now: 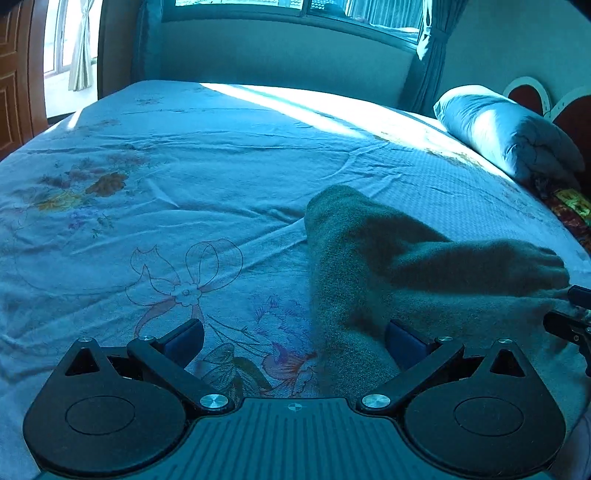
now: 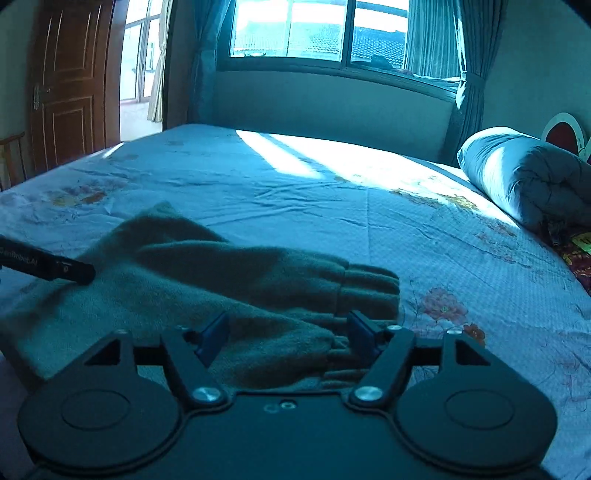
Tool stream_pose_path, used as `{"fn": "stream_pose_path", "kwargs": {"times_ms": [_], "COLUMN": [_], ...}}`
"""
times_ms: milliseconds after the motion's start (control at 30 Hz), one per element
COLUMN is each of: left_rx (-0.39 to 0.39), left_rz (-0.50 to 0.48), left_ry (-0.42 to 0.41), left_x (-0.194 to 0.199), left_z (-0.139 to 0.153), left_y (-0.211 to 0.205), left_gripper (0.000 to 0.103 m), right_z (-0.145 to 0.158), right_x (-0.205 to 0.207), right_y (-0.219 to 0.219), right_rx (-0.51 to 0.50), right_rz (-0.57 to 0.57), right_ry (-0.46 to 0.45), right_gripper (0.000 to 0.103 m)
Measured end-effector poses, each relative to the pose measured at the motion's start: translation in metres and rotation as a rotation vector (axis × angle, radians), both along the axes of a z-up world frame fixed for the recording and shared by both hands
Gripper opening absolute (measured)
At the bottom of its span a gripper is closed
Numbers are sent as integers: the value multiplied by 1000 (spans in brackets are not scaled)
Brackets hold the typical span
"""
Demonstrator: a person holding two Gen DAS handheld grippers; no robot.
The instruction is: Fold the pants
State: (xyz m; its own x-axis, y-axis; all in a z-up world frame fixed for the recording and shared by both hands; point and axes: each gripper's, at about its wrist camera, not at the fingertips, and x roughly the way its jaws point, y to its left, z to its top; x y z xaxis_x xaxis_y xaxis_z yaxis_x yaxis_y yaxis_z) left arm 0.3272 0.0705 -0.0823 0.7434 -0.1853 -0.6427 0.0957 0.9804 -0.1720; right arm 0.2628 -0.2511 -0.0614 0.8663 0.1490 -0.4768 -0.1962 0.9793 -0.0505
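Grey-green fleece pants (image 1: 388,258) lie on the bed, the two legs stacked, their ribbed cuffs (image 2: 369,288) pointing right in the right wrist view. My left gripper (image 1: 295,336) is open at the pants' left edge, its right finger (image 1: 406,343) on the fabric, its left finger over bare sheet. My right gripper (image 2: 288,332) is open over the near leg (image 2: 258,332) by the cuffs, with fabric between the jaws. The left gripper's finger (image 2: 70,269) shows at the left of the right wrist view; the right gripper's fingers (image 1: 569,325) show at the right edge of the left wrist view.
The bed carries a light blue floral sheet (image 1: 184,221). A rolled grey duvet (image 2: 528,177) lies at the far right by the headboard. A window (image 2: 317,29) with curtains stands beyond the bed, a wooden door (image 2: 70,81) at the far left.
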Motion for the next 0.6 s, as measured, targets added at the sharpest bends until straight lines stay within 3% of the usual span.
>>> {"fn": "stream_pose_path", "kwargs": {"times_ms": [67,133,167,200,233,267,333,433,600], "left_rx": [-71,-103,-127,-157,-217,-275,-371,-450,-510], "left_rz": [-39,-98,-120,-133,-150,-169,-194,-206,-214], "left_ry": [-21,7,30,59,96,111,134,162,203], "left_x": [-12,-14,-12,-8,-4,-1,4,14,28], "left_z": [5,3,-2,-7,-14,-20,-30,-39,-47], "left_y": [9,14,17,19,22,25,25,26,30], "left_gripper": [103,103,103,103,103,103,103,103,94], "right_z": [15,12,0,-13,-25,-35,-54,-79,-90], "right_x": [-15,-14,-7,0,7,11,18,25,34], "right_y": [-29,-66,-90,-110,-123,-131,-142,-161,-171], "right_rx": [133,303,419,504,570,615,731,968,1059], "right_rz": [-51,-86,-110,-144,-158,-154,-127,-114,-73], "right_ry": [-28,26,99,173,228,264,309,373,410], "right_gripper": [95,96,94,83,63,59,60,60,60]}}
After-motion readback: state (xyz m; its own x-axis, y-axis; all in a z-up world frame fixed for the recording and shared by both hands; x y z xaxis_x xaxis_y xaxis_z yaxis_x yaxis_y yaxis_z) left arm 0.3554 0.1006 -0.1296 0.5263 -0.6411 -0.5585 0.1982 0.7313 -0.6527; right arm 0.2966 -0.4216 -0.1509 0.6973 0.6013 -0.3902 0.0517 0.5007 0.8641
